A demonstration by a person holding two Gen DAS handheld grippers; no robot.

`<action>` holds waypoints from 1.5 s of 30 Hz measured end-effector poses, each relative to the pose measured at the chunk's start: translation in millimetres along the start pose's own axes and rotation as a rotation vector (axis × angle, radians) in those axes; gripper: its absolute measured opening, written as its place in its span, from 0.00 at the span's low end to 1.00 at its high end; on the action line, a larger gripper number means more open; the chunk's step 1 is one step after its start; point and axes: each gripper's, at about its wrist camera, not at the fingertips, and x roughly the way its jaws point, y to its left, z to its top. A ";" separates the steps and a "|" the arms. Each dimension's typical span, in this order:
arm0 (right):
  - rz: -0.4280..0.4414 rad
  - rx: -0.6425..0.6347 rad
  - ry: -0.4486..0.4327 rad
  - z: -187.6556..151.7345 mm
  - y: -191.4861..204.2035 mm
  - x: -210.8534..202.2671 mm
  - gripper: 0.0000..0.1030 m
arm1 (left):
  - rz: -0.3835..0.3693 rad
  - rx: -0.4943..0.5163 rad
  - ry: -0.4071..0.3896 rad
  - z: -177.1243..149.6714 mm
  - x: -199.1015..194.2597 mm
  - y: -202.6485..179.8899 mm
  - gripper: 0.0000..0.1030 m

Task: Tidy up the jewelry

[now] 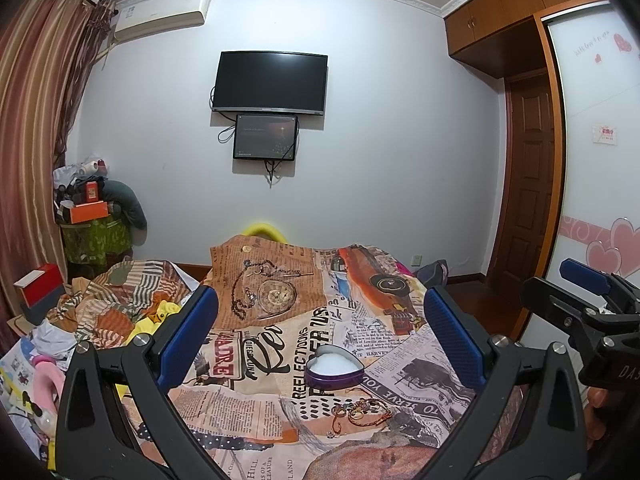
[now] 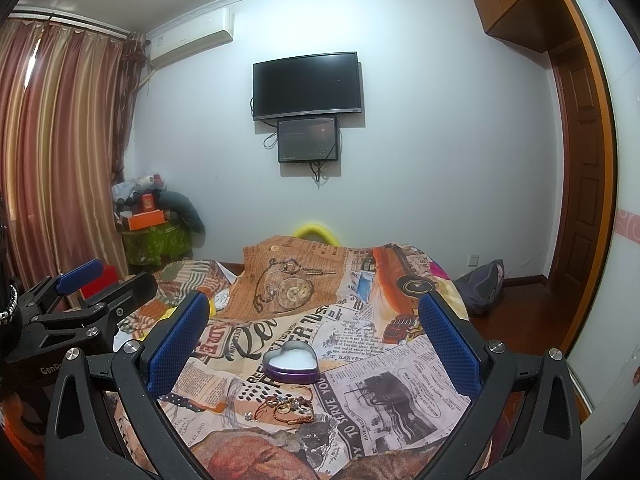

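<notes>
Both grippers, left (image 1: 320, 332) and right (image 2: 316, 332), hang wide open over the cloth (image 1: 420, 376). On it sits a heart tin (image 1: 335, 368), lidless; jewelry (image 1: 358, 406) lies just in front of it.

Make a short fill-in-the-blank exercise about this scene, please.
1. The purple tin has the shape of a ____.
2. The jewelry pile lies on the printed cloth, on the camera's side of the ____.
3. Both the left hand-held gripper and the right hand-held gripper are ____.

Missing words: heart; tin; open
</notes>
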 end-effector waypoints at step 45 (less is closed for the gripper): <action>0.009 0.013 0.016 -2.0 0.9 2.3 1.00 | 0.004 0.001 0.027 -3.7 6.5 0.1 1.00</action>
